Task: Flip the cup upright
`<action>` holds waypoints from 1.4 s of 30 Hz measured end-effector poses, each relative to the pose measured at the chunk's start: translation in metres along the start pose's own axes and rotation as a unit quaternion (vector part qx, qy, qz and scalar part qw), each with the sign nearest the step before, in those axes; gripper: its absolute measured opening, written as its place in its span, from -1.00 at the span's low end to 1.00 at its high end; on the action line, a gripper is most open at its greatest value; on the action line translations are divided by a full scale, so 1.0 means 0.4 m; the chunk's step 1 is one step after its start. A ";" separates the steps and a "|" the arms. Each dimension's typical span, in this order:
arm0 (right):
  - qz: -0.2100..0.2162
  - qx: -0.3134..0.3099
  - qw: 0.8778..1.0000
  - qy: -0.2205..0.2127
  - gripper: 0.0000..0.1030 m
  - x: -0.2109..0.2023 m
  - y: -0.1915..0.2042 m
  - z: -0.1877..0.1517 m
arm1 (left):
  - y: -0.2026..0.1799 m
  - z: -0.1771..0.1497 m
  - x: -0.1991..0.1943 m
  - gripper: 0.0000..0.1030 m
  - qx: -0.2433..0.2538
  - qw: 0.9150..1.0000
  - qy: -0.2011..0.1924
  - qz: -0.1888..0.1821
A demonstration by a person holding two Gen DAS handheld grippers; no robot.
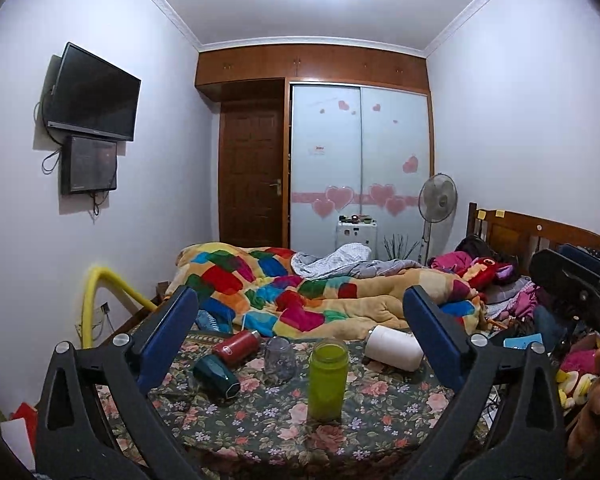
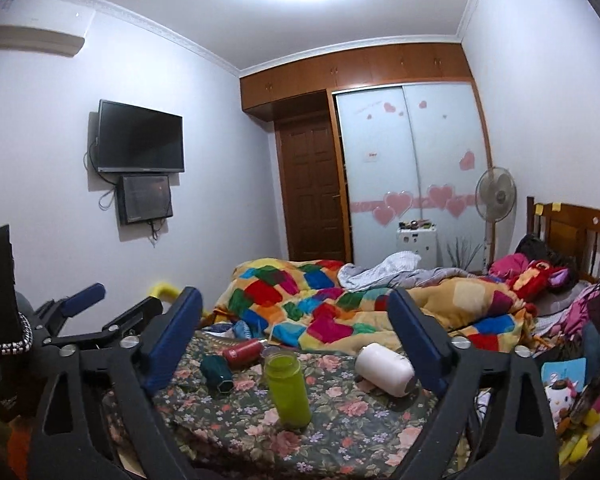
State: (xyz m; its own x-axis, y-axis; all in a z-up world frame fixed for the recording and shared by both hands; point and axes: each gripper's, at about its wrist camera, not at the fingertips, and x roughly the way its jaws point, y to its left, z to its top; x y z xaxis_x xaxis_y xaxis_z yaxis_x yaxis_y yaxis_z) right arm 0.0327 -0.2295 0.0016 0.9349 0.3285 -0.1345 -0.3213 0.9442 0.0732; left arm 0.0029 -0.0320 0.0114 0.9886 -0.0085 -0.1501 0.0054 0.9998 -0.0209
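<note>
Several cups rest on a floral cloth (image 1: pixel 380 412). A green cup (image 1: pixel 327 380) stands upright in the middle; it also shows in the right wrist view (image 2: pixel 288 388). A white cup (image 1: pixel 394 347) (image 2: pixel 386 368), a red cup (image 1: pixel 236 347) (image 2: pixel 244 352) and a dark teal cup (image 1: pixel 216 374) (image 2: pixel 217 372) lie on their sides. A clear cup (image 1: pixel 279 358) stands mouth down behind the green one. My left gripper (image 1: pixel 300 308) is open and empty, held back above the cloth. My right gripper (image 2: pixel 296 308) is open and empty too.
A patchwork quilt (image 1: pixel 300 292) is heaped on the bed behind the cloth. Clothes and soft toys (image 1: pixel 572 368) clutter the right side by the wooden headboard (image 1: pixel 540 236). A yellow padded rail (image 1: pixel 100 284) stands at the left. The left gripper's fingers (image 2: pixel 80 296) show at the right wrist view's left.
</note>
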 end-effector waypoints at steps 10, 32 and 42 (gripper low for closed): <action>-0.005 -0.006 1.000 0.014 1.00 -0.001 -0.003 -0.013 | 0.004 -0.011 -0.018 0.99 -0.007 1.000 0.004 -0.001; -0.001 -0.002 1.000 0.028 1.00 -0.004 0.004 -0.031 | -0.004 -0.024 -0.016 0.99 -0.005 1.000 0.006 -0.005; -0.002 0.002 1.000 0.031 1.00 -0.004 0.002 -0.034 | -0.008 -0.022 -0.017 0.99 -0.005 1.000 0.005 -0.006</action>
State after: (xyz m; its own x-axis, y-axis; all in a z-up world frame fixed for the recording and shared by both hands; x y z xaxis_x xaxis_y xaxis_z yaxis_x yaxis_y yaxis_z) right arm 0.0290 -0.2287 -0.0117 0.9246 0.3267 -0.1959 -0.3177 0.9451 0.0764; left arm -0.0052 -0.0352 0.0038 0.9869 -0.0206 -0.1599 0.0157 0.9994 -0.0323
